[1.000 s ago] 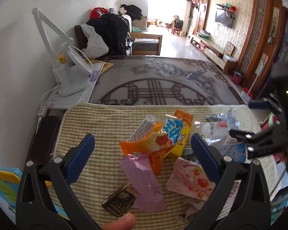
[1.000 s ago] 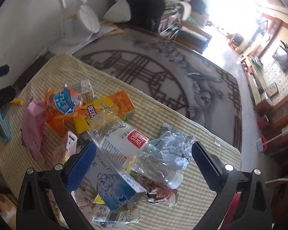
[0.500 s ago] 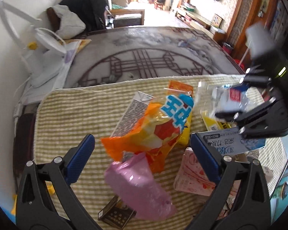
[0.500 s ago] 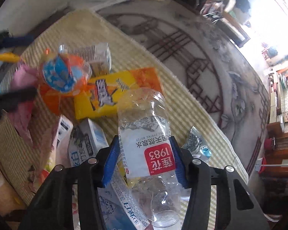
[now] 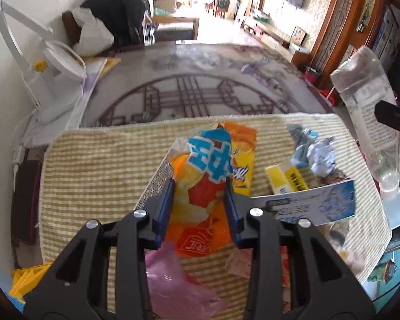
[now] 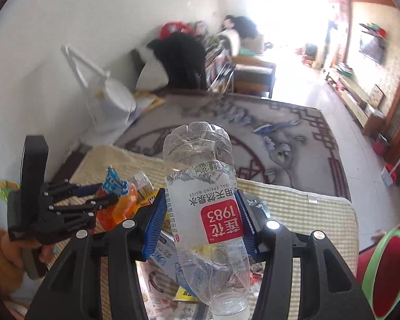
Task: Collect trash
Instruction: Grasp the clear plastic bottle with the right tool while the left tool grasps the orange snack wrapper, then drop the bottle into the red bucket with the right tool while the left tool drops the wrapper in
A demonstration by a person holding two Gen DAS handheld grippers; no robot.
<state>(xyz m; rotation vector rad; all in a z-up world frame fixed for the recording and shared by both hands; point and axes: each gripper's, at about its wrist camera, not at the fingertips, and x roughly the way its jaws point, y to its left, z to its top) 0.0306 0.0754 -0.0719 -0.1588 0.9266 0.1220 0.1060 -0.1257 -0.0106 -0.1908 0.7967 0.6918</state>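
The right gripper (image 6: 201, 218) is clamped around a clear, empty plastic bottle (image 6: 204, 200) with a red label, lifted above the striped mat (image 5: 98, 165); its thin crushed walls could buckle and let it slip free. The left gripper (image 5: 200, 200) is closed on a crinkled orange snack bag (image 5: 202, 186) over the mat's middle, which could slide out or drag the pink wrapper (image 5: 173, 285) below it along.
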